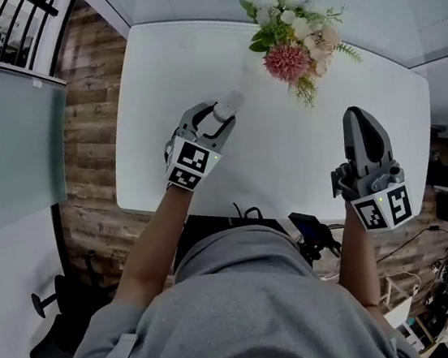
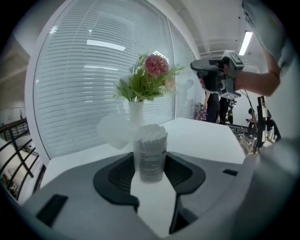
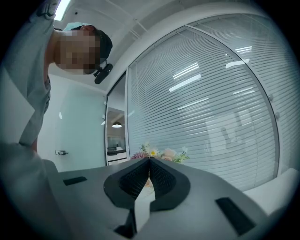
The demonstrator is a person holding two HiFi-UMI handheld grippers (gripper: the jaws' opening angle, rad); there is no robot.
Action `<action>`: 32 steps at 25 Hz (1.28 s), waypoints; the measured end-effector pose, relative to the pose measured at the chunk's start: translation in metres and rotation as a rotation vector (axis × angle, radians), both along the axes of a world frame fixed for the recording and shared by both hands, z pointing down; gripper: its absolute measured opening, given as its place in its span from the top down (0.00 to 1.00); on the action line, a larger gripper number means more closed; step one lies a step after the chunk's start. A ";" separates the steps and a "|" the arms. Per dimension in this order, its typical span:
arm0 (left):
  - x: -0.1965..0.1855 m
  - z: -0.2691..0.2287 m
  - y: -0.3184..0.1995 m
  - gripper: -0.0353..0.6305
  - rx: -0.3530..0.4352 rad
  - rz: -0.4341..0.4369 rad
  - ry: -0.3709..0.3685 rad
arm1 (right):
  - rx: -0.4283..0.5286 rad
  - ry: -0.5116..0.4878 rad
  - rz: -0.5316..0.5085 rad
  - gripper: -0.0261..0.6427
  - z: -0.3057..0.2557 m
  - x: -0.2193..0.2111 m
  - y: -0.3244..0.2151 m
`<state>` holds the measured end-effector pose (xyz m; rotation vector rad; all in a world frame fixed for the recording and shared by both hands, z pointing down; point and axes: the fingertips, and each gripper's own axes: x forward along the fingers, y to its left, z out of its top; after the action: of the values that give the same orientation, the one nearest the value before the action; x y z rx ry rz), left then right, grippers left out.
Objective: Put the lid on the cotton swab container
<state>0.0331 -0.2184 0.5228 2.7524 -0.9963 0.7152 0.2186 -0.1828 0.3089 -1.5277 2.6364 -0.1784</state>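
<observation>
My left gripper [image 1: 218, 120] is shut on the cotton swab container [image 2: 150, 152], a clear tube packed with white swabs, and holds it upright above the white table [image 1: 287, 157]. Its translucent lid [image 2: 114, 131] hangs flipped open to the tube's left side in the left gripper view. From the head view the container [image 1: 227, 106] sticks out past the jaws, toward the flowers. My right gripper [image 1: 358, 118] hovers over the table's right half, shut with nothing between its pads [image 3: 138, 177], well apart from the container. The left gripper view shows the right gripper [image 2: 196, 69] raised at upper right.
A white vase of pink and white flowers [image 1: 296, 42] stands at the table's far side, behind the container [image 2: 145, 79]. Window blinds [image 3: 211, 103] run behind the table. Cables and gear [image 1: 313, 232] lie past the table's near edge, by the person's body.
</observation>
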 end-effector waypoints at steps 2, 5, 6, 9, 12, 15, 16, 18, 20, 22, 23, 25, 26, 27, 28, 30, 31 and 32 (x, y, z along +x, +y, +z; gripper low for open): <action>0.002 -0.019 0.006 0.65 0.032 0.026 0.022 | 0.010 0.016 -0.009 0.93 -0.007 0.001 0.001; 0.002 -0.038 0.017 0.65 0.050 0.053 0.037 | 0.031 0.035 -0.014 0.93 -0.019 0.005 0.002; 0.002 -0.043 0.020 0.65 0.049 0.062 0.049 | 0.037 0.037 -0.014 0.93 -0.022 0.007 0.002; 0.002 -0.061 0.030 0.65 0.012 0.097 0.136 | 0.052 0.032 0.000 0.93 -0.029 0.012 0.003; 0.003 -0.078 0.038 0.65 -0.010 0.127 0.191 | 0.064 0.037 0.020 0.93 -0.033 0.017 0.006; 0.007 -0.095 0.043 0.65 -0.011 0.179 0.199 | 0.064 0.031 0.019 0.93 -0.037 0.015 0.010; 0.007 -0.102 0.045 0.65 -0.021 0.200 0.214 | 0.062 0.025 0.010 0.93 -0.038 0.013 0.010; 0.009 -0.117 0.049 0.65 -0.040 0.247 0.245 | 0.055 0.019 -0.019 0.93 -0.039 0.004 0.010; 0.012 -0.132 0.055 0.65 -0.035 0.307 0.239 | 0.047 0.017 -0.058 0.93 -0.040 -0.005 0.010; 0.016 -0.145 0.065 0.65 -0.035 0.392 0.225 | 0.041 0.005 -0.106 0.93 -0.043 -0.015 0.011; 0.020 -0.152 0.072 0.65 -0.042 0.448 0.222 | 0.038 -0.002 -0.134 0.93 -0.045 -0.020 0.012; 0.028 -0.161 0.083 0.65 -0.057 0.565 0.208 | 0.028 -0.011 -0.186 0.93 -0.046 -0.029 0.013; 0.031 -0.165 0.088 0.65 -0.059 0.614 0.193 | 0.021 -0.018 -0.206 0.93 -0.046 -0.033 0.013; 0.033 -0.168 0.091 0.65 -0.056 0.652 0.178 | 0.013 -0.029 -0.224 0.93 -0.046 -0.037 0.014; 0.035 -0.171 0.094 0.65 -0.050 0.680 0.167 | 0.005 -0.046 -0.240 0.93 -0.046 -0.041 0.014; 0.038 -0.179 0.100 0.65 -0.030 0.721 0.163 | -0.009 -0.081 -0.268 0.93 -0.048 -0.048 0.015; 0.040 -0.183 0.103 0.65 -0.018 0.738 0.164 | -0.017 -0.097 -0.279 0.93 -0.050 -0.051 0.015; 0.041 -0.186 0.106 0.65 -0.006 0.755 0.164 | -0.027 -0.115 -0.291 0.93 -0.052 -0.054 0.016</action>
<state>0.0740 -0.1128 0.3365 3.0906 0.1119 0.5366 0.1649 -0.1671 0.2572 -1.0964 2.7581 -0.3130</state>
